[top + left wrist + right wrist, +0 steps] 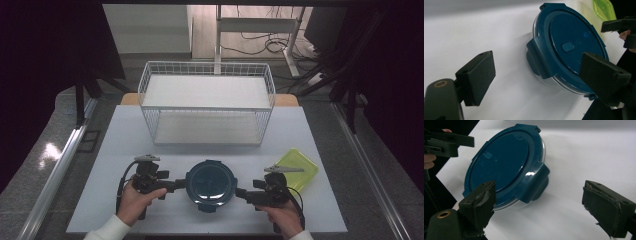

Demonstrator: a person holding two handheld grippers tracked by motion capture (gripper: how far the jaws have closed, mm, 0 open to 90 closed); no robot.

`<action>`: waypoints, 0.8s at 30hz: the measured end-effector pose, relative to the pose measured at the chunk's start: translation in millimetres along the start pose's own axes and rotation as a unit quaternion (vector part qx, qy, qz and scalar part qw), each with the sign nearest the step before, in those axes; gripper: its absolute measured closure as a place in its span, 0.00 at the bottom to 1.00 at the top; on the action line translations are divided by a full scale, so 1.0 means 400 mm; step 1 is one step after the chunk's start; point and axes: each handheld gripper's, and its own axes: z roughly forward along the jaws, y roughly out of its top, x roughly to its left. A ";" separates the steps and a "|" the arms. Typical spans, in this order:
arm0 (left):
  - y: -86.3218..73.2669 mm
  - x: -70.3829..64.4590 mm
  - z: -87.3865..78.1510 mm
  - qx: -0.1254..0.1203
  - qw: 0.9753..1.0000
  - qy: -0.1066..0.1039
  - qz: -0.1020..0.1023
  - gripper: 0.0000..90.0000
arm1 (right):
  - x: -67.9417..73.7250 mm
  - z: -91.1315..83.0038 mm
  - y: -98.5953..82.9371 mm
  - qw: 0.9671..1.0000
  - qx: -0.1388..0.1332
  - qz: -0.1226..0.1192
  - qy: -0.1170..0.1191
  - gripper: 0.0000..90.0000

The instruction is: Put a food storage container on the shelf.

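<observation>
A round clear container with a dark blue clip-on lid (211, 184) sits on the white table near the front edge. My left gripper (180, 185) is at its left side and stands open. In the left gripper view the container (571, 45) lies just ahead, and one side latch (537, 58) sits between the spread jaws of the gripper (539, 75). My right gripper (240, 192) is at the container's right side, also open. In the right gripper view the lid (504, 165) and its near latch (536, 183) lie ahead of the gripper (544, 206). Neither gripper holds anything.
A white two-level wire rack (207, 102) stands at the back of the table. A yellow-green rectangular lidded box (297, 168) lies at the right, just behind my right gripper. The white tabletop (150, 140) stretches between the rack and the container.
</observation>
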 end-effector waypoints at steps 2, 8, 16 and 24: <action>0.004 -0.001 0.012 0.003 1.000 -0.004 -0.003 0.15 | 0.002 0.010 0.002 1.000 0.003 0.007 0.004 0.13; 0.011 -0.006 0.044 0.018 1.000 -0.015 -0.003 0.14 | 0.003 0.027 0.004 1.000 0.011 0.021 0.016 0.12; 0.029 0.011 0.077 0.032 0.998 -0.047 -0.030 0.13 | 0.000 0.057 0.015 0.998 0.016 0.052 0.016 0.11; 0.030 0.024 0.097 0.042 0.996 -0.068 -0.050 0.13 | -0.012 0.107 0.022 0.995 0.034 0.088 0.032 0.10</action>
